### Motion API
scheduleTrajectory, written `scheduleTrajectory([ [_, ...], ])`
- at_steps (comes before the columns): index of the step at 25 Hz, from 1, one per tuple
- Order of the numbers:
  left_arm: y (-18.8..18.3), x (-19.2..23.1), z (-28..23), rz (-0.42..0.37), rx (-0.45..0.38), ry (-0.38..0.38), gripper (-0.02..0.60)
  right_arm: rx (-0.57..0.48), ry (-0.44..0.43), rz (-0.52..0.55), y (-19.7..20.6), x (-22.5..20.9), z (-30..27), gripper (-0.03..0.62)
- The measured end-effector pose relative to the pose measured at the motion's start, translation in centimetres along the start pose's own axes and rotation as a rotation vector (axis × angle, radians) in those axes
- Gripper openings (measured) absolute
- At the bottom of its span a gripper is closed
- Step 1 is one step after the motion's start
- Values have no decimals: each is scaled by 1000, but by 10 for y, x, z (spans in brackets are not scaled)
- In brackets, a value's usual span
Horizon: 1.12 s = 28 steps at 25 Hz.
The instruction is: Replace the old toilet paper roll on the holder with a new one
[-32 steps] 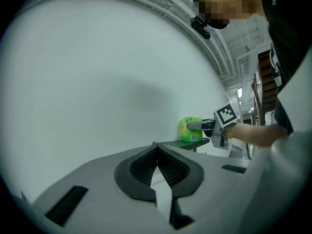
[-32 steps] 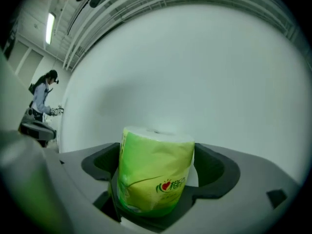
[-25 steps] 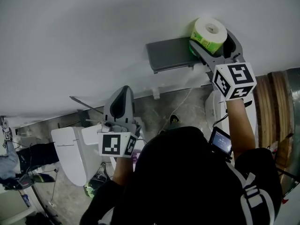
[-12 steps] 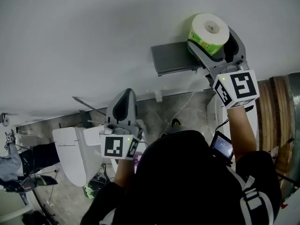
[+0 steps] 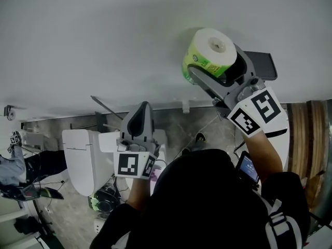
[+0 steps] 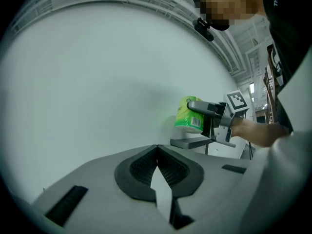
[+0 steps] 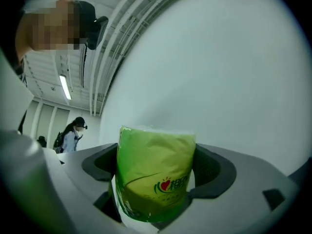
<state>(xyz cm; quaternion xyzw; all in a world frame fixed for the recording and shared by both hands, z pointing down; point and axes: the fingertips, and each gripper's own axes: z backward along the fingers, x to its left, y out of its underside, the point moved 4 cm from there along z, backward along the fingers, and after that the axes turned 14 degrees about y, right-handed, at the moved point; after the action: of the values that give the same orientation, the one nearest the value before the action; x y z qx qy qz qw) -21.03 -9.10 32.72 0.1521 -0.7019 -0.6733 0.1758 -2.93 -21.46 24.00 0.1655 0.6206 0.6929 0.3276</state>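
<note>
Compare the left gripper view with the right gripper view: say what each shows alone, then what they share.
Only the left gripper view: the left gripper, shut and empty, the right gripper seen from outside with its marker cube, and the grey holder beneath it.
Only the right gripper view: the red heart logo on the wrapper, and a person standing far off at left.
Both: the green-wrapped toilet paper roll clamped in the right gripper, and the white wall.

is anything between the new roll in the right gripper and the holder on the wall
nothing visible does. the right gripper holds the wrapped roll close by the grey holder, with only bare wall showing between them in the left gripper view. an old roll can't be seen.
</note>
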Motion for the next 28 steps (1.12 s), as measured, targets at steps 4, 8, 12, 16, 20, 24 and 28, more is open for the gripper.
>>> scheduleTrajectory([
  [4, 2, 10, 11, -3, 18, -37, 23, 56, -88, -6, 26, 32, -5, 446],
  [8, 3, 23, 21, 1, 30, -78, 23, 94, -176, -47, 39, 64, -9, 446],
  [12, 0, 25, 31, -7, 37, -108, 23, 152, -250, -93, 57, 86, -7, 446],
  [16, 1, 19, 39, 5, 52, -123, 23, 222, -278, -166, 84, 97, 1, 446],
  [20, 7, 12, 47, 16, 68, -138, 23, 320, -231, -323, 122, 90, 7, 446],
  [24, 14, 9, 49, 18, 92, -137, 23, 400, -132, -444, 158, 72, 7, 446],
  [28, 20, 10, 46, 22, 113, -128, 23, 442, -30, -551, 188, 52, 5, 446],
])
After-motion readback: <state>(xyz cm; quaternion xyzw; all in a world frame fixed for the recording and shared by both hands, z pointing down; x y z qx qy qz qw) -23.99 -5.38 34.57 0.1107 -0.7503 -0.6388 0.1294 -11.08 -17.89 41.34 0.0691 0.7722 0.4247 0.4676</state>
